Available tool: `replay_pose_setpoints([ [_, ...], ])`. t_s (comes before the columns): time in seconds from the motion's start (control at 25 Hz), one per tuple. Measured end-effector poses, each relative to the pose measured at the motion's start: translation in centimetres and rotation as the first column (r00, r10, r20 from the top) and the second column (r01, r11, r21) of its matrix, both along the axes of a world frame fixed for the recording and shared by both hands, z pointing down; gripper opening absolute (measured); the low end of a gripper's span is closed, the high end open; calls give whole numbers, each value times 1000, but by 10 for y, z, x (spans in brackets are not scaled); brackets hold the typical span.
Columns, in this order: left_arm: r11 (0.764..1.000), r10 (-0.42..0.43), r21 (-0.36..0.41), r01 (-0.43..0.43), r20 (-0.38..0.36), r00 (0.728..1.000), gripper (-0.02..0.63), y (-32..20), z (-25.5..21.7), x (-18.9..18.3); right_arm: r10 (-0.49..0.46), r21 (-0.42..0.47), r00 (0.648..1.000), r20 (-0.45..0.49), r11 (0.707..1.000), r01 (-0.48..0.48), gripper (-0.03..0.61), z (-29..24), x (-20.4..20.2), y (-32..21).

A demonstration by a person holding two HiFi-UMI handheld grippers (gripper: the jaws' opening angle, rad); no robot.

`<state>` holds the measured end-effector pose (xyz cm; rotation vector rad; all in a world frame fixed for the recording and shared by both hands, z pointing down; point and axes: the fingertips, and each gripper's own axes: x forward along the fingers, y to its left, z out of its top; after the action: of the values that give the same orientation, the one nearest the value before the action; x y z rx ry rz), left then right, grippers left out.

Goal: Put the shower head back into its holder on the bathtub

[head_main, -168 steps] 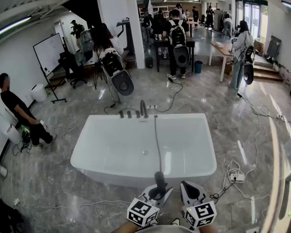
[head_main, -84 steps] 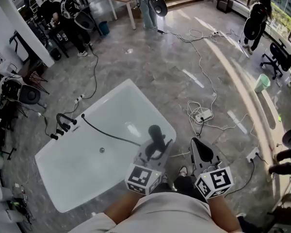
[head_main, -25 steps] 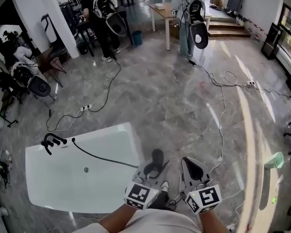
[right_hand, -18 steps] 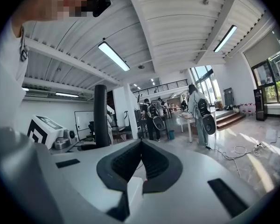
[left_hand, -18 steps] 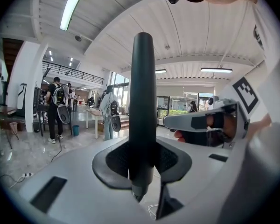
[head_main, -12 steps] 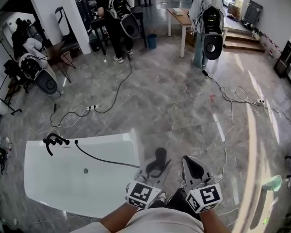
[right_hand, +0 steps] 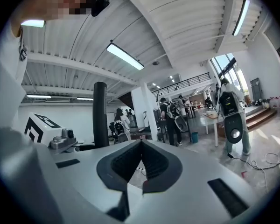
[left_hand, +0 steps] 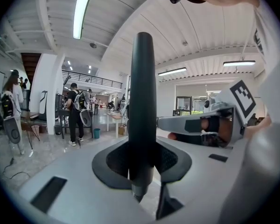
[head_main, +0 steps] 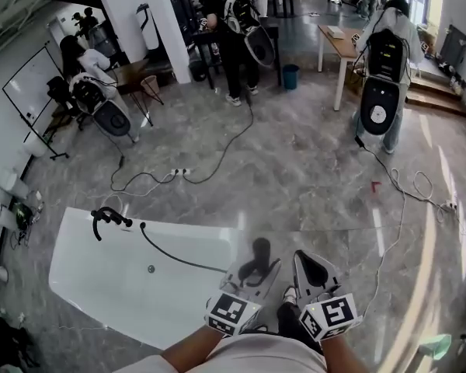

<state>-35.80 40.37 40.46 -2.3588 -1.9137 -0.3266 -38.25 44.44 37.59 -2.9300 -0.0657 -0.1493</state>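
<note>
Left tongs (head_main: 256, 266) clamp the slim black shower head (head_main: 260, 247) upright beside the white bathtub (head_main: 101, 286), well apart from its black tap-and-holder fittings (head_main: 109, 217), right tongs (right_hand: 141, 146) closed on nothing — a tug from the trailing black hose (head_main: 179, 256) could twist it loose.

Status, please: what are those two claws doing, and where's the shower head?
Left gripper shut on the shower head, upright. Right gripper shut, empty. Head not yet at the fittings on the bathtub; hose trails across it.
</note>
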Motion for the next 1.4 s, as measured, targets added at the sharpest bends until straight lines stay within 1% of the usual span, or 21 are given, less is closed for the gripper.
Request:
replay_pose_setpoints([
  [0.2,995,-95,10,95,-1,995,104,28,-4,33,-92,16,996,-15,996,92,14,-4,36,31],
  [0.4,984,-178,14,178,-1,984,104,56,-11,60,-166,18,986,-23,986,166,14,-9,63,63],
  [0.68,966,-256,22,256,-2,967,104,76,-5,92,-234,26,972,-33,972,235,14,-5,95,86],
  [0.92,953,-301,15,301,5,953,104,86,-4,127,-285,25,958,-31,958,286,14,-3,133,94],
  [1.16,943,-333,3,333,14,943,104,94,6,187,-327,11,945,-7,945,327,14,5,194,99],
  [1.4,936,-351,-16,352,10,936,104,106,5,273,-362,-16,932,1,932,362,14,1,283,109],
])
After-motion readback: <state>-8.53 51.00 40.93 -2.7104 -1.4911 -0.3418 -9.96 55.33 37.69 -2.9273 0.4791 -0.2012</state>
